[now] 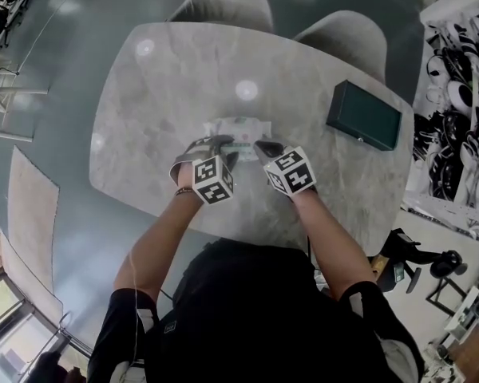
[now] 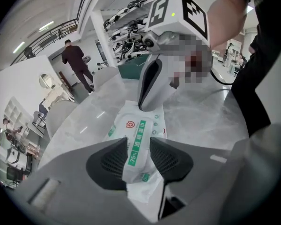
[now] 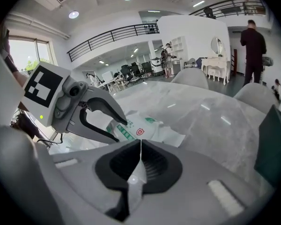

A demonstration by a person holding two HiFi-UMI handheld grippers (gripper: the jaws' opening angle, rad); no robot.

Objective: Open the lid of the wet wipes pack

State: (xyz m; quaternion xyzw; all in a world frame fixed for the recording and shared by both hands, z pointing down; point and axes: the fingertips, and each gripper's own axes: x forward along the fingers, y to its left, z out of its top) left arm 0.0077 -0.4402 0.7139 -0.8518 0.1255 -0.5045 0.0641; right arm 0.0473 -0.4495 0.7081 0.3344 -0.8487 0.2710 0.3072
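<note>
A white wet wipes pack [image 1: 239, 126] with green print lies flat near the middle of the marble table [image 1: 160, 78]. My left gripper [image 1: 223, 144] points down at its near left end. In the left gripper view the pack [image 2: 139, 128] runs between the two dark pads, and the left gripper [image 2: 138, 146] stands open around that end. My right gripper [image 1: 263, 146] is at the pack's other end. In the right gripper view the right gripper [image 3: 140, 146] is shut on a thin white flap of the pack [image 3: 145, 125]. The lid's state is not visible.
A dark green box [image 1: 364, 115] lies at the table's right side. Two grey chairs [image 1: 223, 2] stand at the far edge. Shelves of black and white gear [image 1: 463, 94] line the right wall. A person [image 2: 77, 62] stands far off beyond the table.
</note>
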